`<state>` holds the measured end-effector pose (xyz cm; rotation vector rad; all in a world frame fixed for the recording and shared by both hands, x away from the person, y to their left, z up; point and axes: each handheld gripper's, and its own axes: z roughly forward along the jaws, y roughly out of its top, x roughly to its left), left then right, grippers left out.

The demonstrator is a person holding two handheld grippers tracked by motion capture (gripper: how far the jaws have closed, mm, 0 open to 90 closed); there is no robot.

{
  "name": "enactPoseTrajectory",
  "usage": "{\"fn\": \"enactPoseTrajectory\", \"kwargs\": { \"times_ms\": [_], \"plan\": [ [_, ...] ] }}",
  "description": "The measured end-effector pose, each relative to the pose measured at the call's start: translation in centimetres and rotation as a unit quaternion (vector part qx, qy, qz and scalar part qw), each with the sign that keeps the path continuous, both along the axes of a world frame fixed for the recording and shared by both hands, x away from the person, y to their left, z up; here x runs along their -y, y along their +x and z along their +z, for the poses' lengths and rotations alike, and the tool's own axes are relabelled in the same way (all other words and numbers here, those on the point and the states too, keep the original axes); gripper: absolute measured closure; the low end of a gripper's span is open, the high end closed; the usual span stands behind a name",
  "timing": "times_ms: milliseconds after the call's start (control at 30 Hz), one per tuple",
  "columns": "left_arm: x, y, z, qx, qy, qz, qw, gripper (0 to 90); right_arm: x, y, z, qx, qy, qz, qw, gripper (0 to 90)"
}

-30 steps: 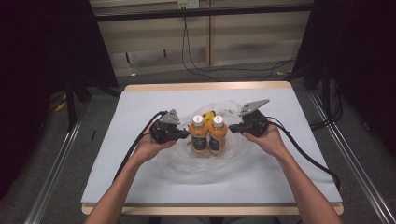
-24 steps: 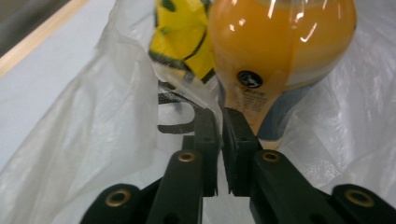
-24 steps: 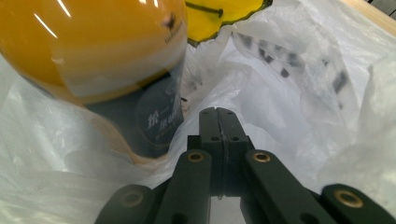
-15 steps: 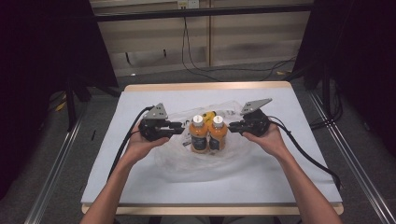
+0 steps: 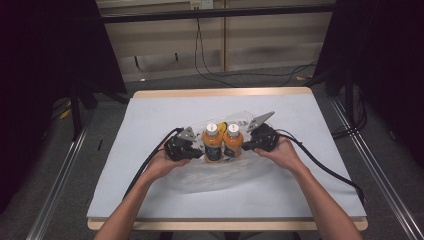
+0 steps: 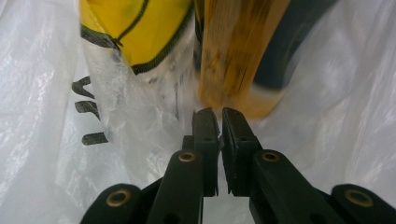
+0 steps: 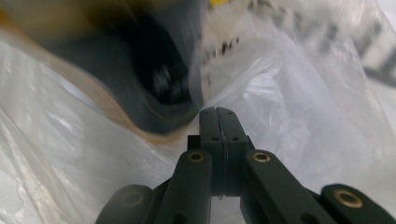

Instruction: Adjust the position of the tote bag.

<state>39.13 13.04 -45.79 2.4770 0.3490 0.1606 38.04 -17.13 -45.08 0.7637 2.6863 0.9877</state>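
Two orange bottles with white caps, left bottle [image 5: 213,143] and right bottle [image 5: 233,140], stand side by side inside a clear plastic bag [image 5: 220,172] at the table's middle. My left gripper [image 5: 196,149] presses in at the bag's left side, beside the left bottle. In the left gripper view its jaws [image 6: 220,116] are nearly closed with bag film between them, and the orange bottle [image 6: 238,51] stands just beyond. My right gripper [image 5: 247,145] is at the bag's right side, shut [image 7: 218,114] on film beside a blurred bottle [image 7: 140,70].
A white cloth [image 5: 150,115] covers the wooden table. Black cables [image 5: 325,165] trail from both grippers toward the front edge. Dark frames and floor rails [image 5: 60,170] flank the table. Crumpled bag film [image 6: 42,116] spreads around the bottles.
My left gripper drew away to the left half a second ago, then came back in against the bag beside the left bottle. The right gripper and the bottles stayed put.
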Motion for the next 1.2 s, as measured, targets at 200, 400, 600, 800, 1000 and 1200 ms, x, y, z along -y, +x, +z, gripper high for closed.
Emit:
{"fn": "enactPoseTrajectory", "kwargs": {
  "times_ms": [200, 400, 600, 800, 1000, 1200],
  "plan": [
    [-0.5, -0.5, -0.8, 0.002, 0.023, 0.003, 0.9997, 86.2, 0.1, 0.1, -1.6, -0.008, -0.077, 0.000, 0.9970, 90.0],
    [-1.2, -0.5, -0.4, 0.018, 0.063, -0.003, 0.9978, 86.9, 1.2, -0.1, -1.2, -0.002, -0.123, -0.007, 0.9924, 90.0],
    [-2.3, 0.2, -0.2, 0.028, 0.090, 0.005, 0.9956, 89.4, 2.3, 0.0, -0.7, 0.000, -0.192, -0.015, 0.9814, 90.0],
    [-3.7, 0.8, -0.3, 0.033, 0.097, 0.018, 0.9945, 90.0, 4.1, 0.4, -0.7, 0.000, -0.226, -0.046, 0.9729, 90.0],
    [-4.1, 0.9, -0.2, 0.029, 0.102, 0.018, 0.9942, 90.0, 5.9, -0.3, -0.6, -0.015, -0.227, -0.060, 0.9720, 90.0],
    [-5.4, 0.8, 0.0, 0.027, 0.121, 0.028, 0.9919, 90.0, 6.8, -2.5, -0.5, -0.031, -0.203, -0.056, 0.9770, 90.0]
  ]
}}
